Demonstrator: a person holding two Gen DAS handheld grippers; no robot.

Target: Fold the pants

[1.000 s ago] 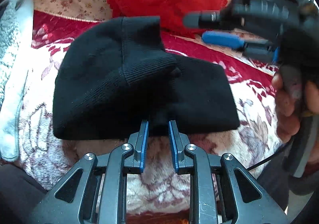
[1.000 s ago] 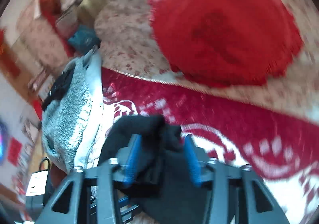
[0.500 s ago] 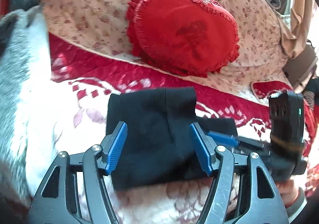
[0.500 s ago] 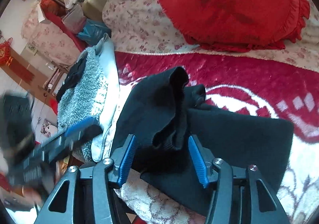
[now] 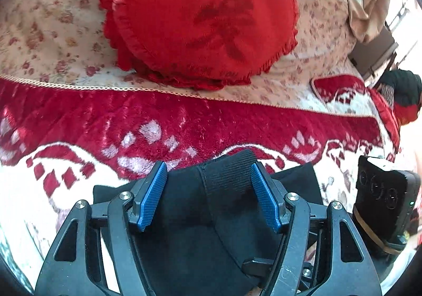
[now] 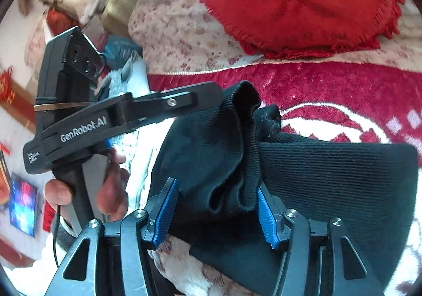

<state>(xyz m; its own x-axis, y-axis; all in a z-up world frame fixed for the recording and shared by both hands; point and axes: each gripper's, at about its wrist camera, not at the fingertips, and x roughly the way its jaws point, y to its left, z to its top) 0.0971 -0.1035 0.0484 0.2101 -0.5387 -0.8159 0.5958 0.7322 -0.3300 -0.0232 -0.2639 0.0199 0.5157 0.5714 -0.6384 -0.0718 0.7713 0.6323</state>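
The black pants (image 6: 329, 177) lie mostly folded on the red-and-white blanket (image 5: 184, 124), at 6 o'clock from the heart cushion (image 5: 200, 19), 1 ribbed end bunched upward between both grippers' spread jaws, left gripper (image 5: 208, 194) and right gripper (image 6: 216, 211), so flattening remains.

place: home, bedroom or sofa corner | signs: red heart cushion (image 5: 200, 19) on floral cover (image 5: 52, 19) | below cushion: plush red-white blanket (image 5: 184, 122)
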